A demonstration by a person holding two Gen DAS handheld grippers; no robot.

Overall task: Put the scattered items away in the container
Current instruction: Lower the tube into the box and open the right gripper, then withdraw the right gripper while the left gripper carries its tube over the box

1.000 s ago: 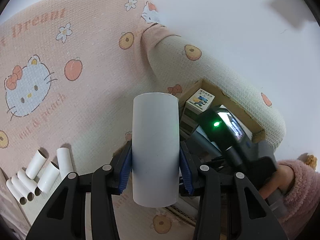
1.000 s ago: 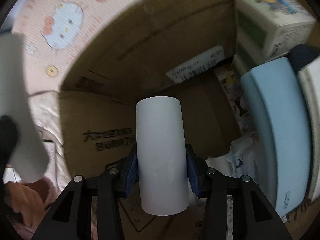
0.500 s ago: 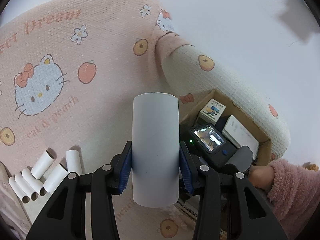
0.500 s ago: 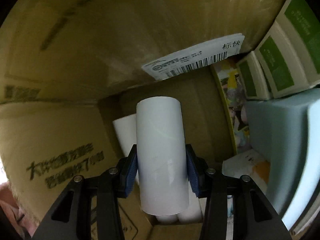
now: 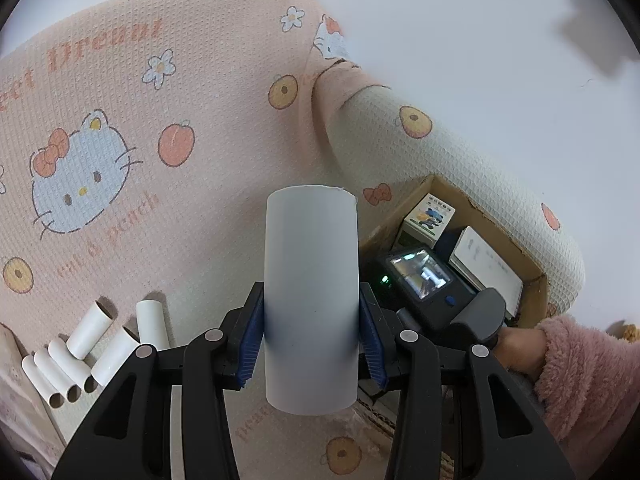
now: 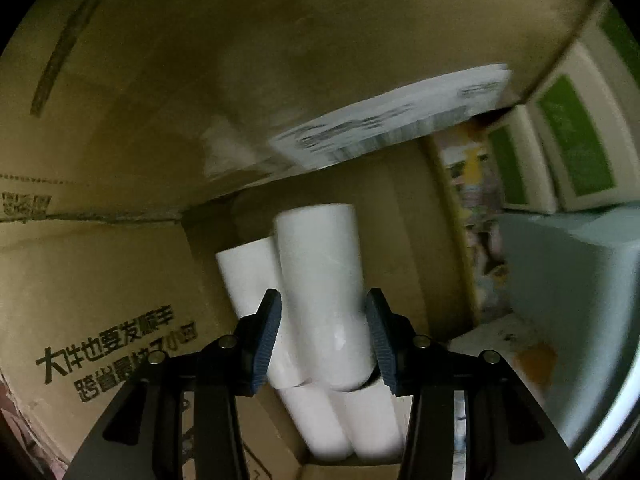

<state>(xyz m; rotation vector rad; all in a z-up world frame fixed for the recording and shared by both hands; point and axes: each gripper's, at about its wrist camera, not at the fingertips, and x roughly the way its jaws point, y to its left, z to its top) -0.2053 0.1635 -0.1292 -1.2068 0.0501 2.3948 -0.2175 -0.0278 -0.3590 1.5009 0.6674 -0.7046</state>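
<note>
My left gripper is shut on a white cardboard tube, held upright over the pink bedspread. Several more white tubes lie scattered on the bedspread at the lower left. The cardboard box stands at the right. My right gripper is down inside the box, its blue pads against both sides of another white tube. That tube rests tilted on top of white tubes lying on the box floor, beside the brown wall.
Inside the box are a small carton with a cartoon print, white papers, green-and-white cartons and a pale blue block. A hand in a pink fluffy sleeve holds the right tool. A white wall lies behind.
The right gripper has sunk from the box opening to its floor, and its tube now leans on the tubes lying there. The left gripper and its tube have hardly shifted.
</note>
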